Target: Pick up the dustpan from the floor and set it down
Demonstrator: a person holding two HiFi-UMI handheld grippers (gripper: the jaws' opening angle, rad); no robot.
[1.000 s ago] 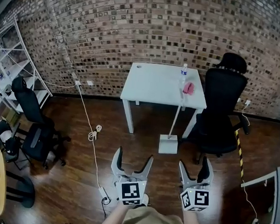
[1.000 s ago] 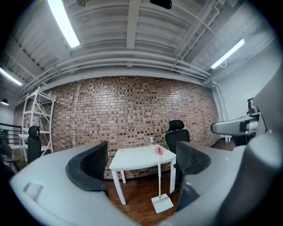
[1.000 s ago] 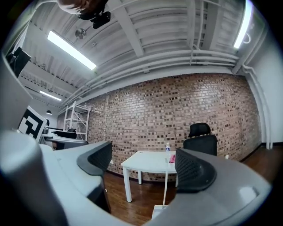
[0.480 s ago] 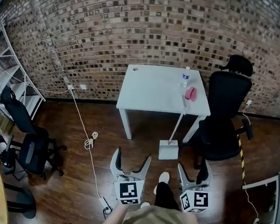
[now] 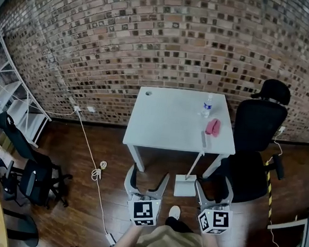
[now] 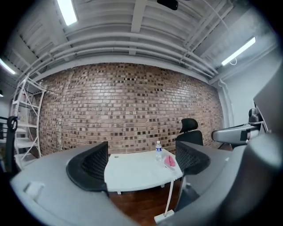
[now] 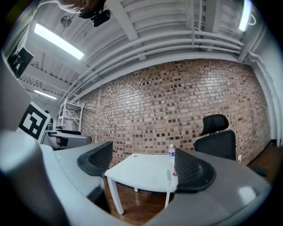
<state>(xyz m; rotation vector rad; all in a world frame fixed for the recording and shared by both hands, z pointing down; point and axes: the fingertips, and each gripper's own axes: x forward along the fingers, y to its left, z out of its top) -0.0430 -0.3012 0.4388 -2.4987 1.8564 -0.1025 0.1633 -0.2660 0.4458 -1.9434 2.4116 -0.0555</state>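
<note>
The dustpan [image 5: 184,186] and table [image 5: 168,121] are white; the brick wall [image 5: 150,40] is mottled red-brown.

Grey left gripper [image 5: 149,172], right gripper [image 5: 213,182]; black pads [image 6: 88,165], marker cubes [image 5: 144,212].

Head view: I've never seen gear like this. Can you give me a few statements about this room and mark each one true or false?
1. The dustpan stands on the floor by the white table, its long handle reaching up to the table's edge. True.
2. The left gripper holds the dustpan. False: its jaws are apart with nothing between them.
3. A water bottle stands upright on the table. True.
4. The wall behind the table is plain white. False: it is a brick wall.
5. The right gripper is open and empty. True.
</note>
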